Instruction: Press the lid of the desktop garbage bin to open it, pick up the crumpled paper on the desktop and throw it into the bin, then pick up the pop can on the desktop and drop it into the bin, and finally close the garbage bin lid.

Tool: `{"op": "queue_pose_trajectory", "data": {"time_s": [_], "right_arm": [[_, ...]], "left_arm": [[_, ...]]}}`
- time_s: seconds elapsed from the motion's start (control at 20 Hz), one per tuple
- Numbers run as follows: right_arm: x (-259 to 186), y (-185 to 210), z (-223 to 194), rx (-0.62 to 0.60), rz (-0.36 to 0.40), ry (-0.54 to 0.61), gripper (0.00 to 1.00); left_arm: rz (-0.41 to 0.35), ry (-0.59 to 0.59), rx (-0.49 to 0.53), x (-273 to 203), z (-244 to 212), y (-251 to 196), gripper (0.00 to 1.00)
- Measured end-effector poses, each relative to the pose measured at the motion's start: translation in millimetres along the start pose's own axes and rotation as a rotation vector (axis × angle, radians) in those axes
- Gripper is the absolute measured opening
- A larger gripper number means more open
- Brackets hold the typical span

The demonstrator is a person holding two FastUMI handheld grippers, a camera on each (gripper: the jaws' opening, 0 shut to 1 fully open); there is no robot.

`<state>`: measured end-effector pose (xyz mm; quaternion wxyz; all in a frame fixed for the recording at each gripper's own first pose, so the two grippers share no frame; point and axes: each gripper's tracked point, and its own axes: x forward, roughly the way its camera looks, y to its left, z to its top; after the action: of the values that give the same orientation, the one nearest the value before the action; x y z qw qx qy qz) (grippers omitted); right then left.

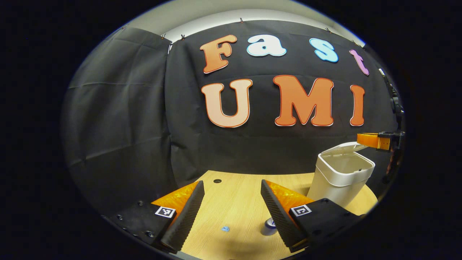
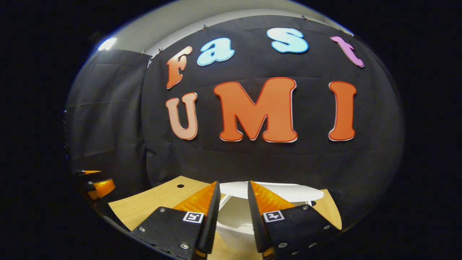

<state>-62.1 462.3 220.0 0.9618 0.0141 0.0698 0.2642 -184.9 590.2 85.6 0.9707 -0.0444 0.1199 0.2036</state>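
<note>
The left gripper [image 1: 232,202] hangs fingers spread above the table [image 1: 238,202], pop can [image 1: 269,226] by its right finger, while the right gripper [image 2: 232,206], fingers narrowly parted and empty, hovers over the open garbage bin [image 2: 234,220].

Pop can [image 1: 269,226] on table [image 1: 238,202], left of bin [image 1: 341,178].

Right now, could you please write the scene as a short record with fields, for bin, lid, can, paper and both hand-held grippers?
bin: white bin stands on the wooden table, at its right side
lid: open, tilted up behind the opening
pop can: upright on the table, beside the left hand-held gripper's finger
crumpled paper: cannot tell where it is
left hand-held gripper: open, empty, above the table
right hand-held gripper: partly open, empty, over the bin's opening
small blue scrap: on the table
</note>
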Motion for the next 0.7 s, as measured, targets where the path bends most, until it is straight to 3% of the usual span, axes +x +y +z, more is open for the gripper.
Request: {"op": "queue_pose_trajectory", "data": {"time_s": [0.05, 0.1, 0.25, 0.7], "right_arm": [[-2.6, 6.7, 1.1, -0.016, 0.031, -0.003, 0.52], [-4.0, 12.1, 1.6, -0.037, 0.054, -0.009, 0.61], [-11.9, 29.0, 2.9, -0.089, 0.116, -0.035, 0.74], [-18.8, 83.7, -47.4, -0.11, 0.234, 0.043, 0.81]], "left_arm": [[0.004, 0.002, 0.002, -1.7, -2.5, -0.5, 1.0], [0.006, 0.005, 0.001, -2.2, -5.9, -0.6, 1.0], [0.022, 0.033, -0.012, -3.6, -23.0, 2.7, 1.0], [-0.005, 0.189, -0.025, 10.5, -94.9, 10.7, 1.0]]}}
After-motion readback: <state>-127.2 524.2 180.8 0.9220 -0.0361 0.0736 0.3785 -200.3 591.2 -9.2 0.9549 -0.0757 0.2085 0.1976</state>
